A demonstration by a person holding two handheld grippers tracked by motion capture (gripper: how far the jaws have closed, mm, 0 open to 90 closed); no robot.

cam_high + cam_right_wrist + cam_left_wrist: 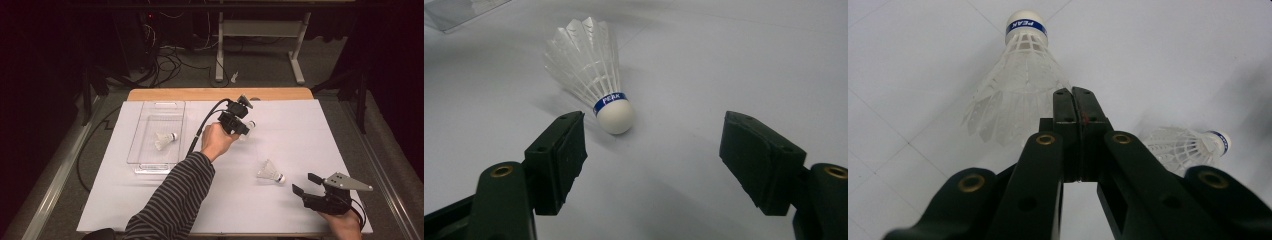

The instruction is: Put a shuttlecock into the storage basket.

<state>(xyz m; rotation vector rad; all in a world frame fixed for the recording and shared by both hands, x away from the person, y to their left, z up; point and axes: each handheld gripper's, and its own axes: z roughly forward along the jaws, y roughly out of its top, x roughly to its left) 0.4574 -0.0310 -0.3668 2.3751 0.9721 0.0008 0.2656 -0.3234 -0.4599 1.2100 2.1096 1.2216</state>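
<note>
My left gripper [243,126] [1072,92] is at the middle of the white sheet, jaws pressed together on the skirt rim of a white shuttlecock [250,124] [1015,85], whose blue-banded cork points away from me. A second shuttlecock [269,171] [594,70] [1188,147] lies on its side to the right. My right gripper [306,183] [654,120] rests near the front right corner, open, with that shuttlecock's cork just beyond its jaws and nothing between them. A third shuttlecock [164,140] lies in the clear tray [136,135] at the left.
A white sheet [300,130] covers the table, and a strip of bare wood [220,94] shows along the far edge. A striped sleeve [175,200] reaches in from the front. Cables and a desk frame [260,30] are on the floor beyond the table.
</note>
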